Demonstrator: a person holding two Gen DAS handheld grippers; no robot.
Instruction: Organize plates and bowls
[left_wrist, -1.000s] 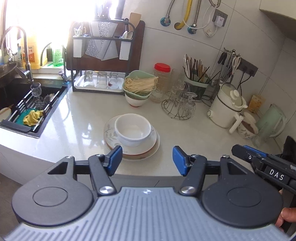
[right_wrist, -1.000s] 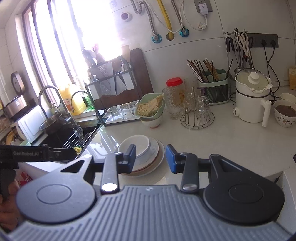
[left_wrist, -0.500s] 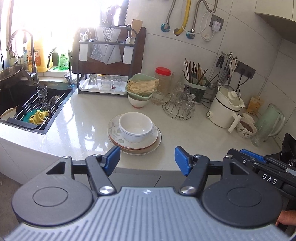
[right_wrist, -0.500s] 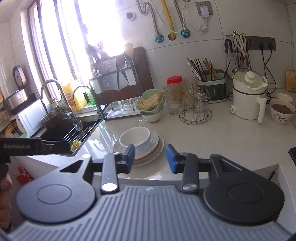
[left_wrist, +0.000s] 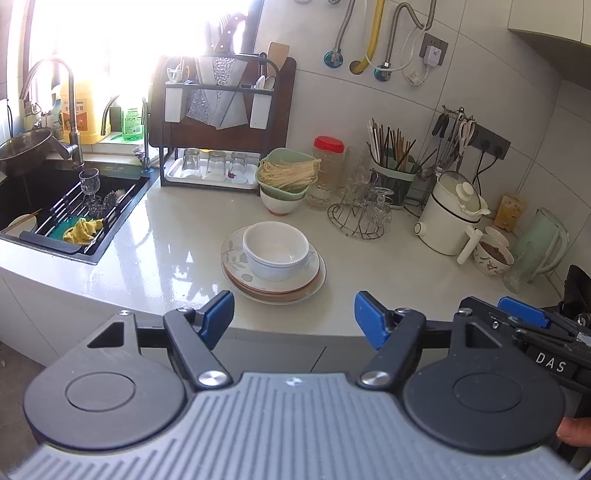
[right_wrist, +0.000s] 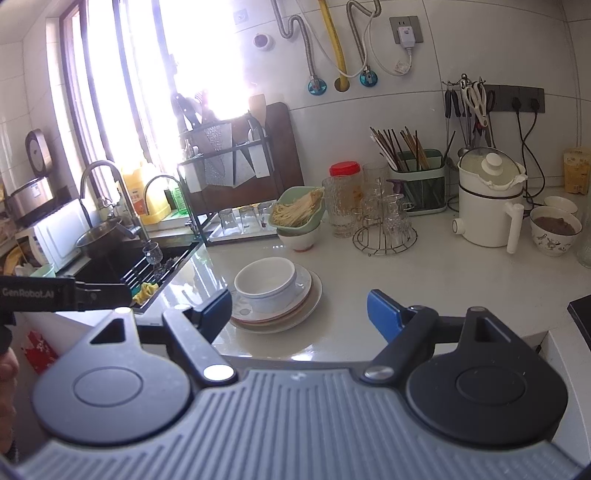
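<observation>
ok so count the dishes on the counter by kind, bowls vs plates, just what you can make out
bowls: 5 – stacked pair, one under the green basket, two by the kettle
plates: about 3, stacked
total: about 8

Glare from the bright window washes out the top of the black metal utensil rack, so the knife handles there blur into white. The stack of white patterned plates lies partly covered by the white ceramic bowl, so the count cannot be told. The pale green plastic jug is blurred near the edge.
</observation>
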